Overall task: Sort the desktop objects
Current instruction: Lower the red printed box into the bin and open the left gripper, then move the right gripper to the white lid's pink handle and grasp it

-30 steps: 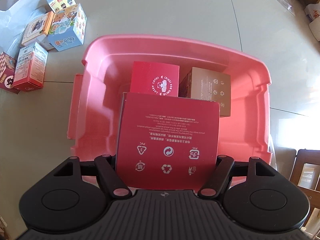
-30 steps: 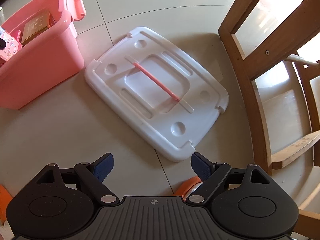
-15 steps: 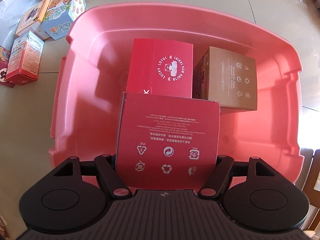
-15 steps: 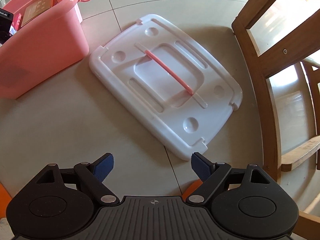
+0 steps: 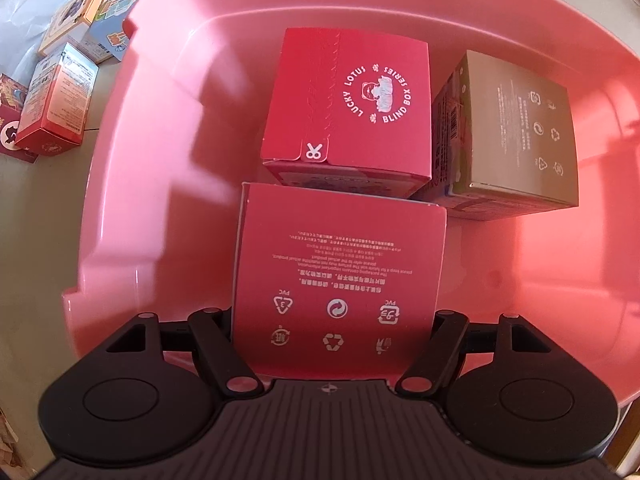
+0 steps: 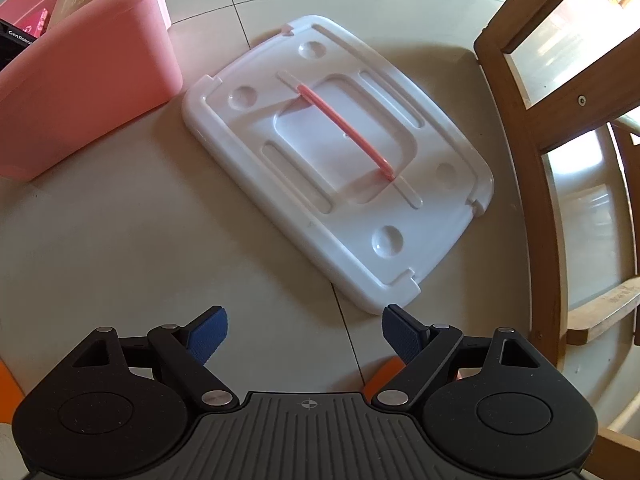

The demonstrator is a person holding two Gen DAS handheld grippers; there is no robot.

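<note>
My left gripper [image 5: 334, 320] is shut on a red box [image 5: 340, 276] with recycling symbols and holds it low inside the pink bin [image 5: 160, 184]. In the bin lie another red box marked "Lucky Lotus Blind Box Series" [image 5: 352, 104] and a brown box [image 5: 516, 132] to its right. The held box hides my left fingertips. My right gripper [image 6: 304, 334] is open and empty above the tabletop, just short of the white bin lid [image 6: 340, 184]. The pink bin also shows in the right wrist view [image 6: 80, 80] at the upper left.
Several small colourful boxes [image 5: 56, 96] lie on the table left of the bin, by a white plastic bag [image 5: 24, 12]. The white lid has a pink handle [image 6: 346, 132]. A wooden chair [image 6: 532, 92] stands at the right. An orange object [image 6: 384, 372] lies under my right gripper.
My left gripper has moved forward and down into the pink bin with the red box. My right gripper has shifted slightly, so the lid sits further right; it stays open.
</note>
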